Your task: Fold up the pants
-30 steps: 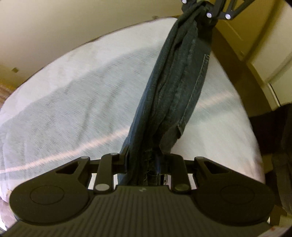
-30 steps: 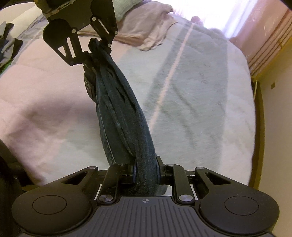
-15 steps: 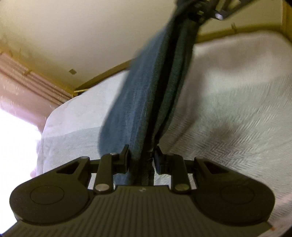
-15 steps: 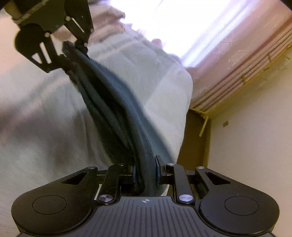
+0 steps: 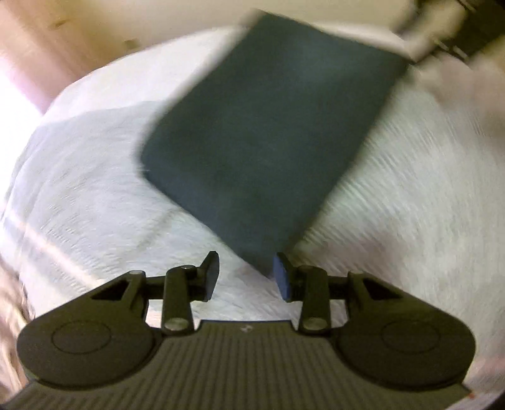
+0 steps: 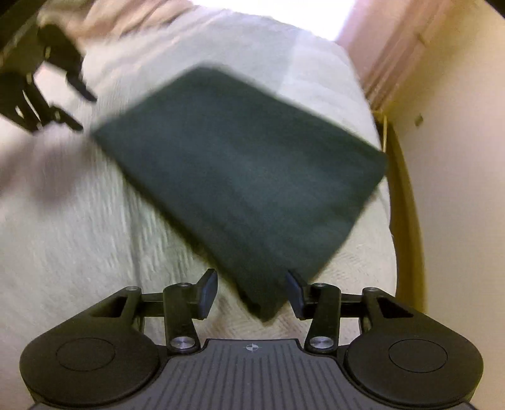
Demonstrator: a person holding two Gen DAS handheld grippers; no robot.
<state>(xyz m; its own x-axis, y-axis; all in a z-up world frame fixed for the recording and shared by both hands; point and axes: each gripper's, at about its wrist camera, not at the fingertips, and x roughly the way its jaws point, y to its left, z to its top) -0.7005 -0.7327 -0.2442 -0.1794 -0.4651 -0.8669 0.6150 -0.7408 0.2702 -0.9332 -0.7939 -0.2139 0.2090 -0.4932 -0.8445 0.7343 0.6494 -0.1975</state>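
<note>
The dark denim pants (image 5: 268, 126) lie folded into a flat rectangle on the white bed cover (image 5: 94, 195). In the left wrist view my left gripper (image 5: 246, 274) hovers over the near corner, its jaws opening, pads clear of the cloth. In the right wrist view the pants (image 6: 246, 176) point a corner between the jaws of my right gripper (image 6: 252, 291), which are opening too and do not press on it. The left gripper (image 6: 41, 85) shows blurred at that view's upper left. The right gripper (image 5: 454, 34) is a blur at the left wrist view's top right.
The bed cover (image 6: 79, 239) spreads around the pants. A cream wall (image 6: 457, 157) and a wooden bed edge (image 6: 407, 220) run along the right. Pink curtains (image 5: 28, 63) and a bright window (image 6: 284, 9) lie beyond the bed's far end.
Both grippers came down to the bed with the stretched pants, then let go. The pants went from a hanging twisted band to a flat folded rectangle. Both pairs of jaws spread apart.
</note>
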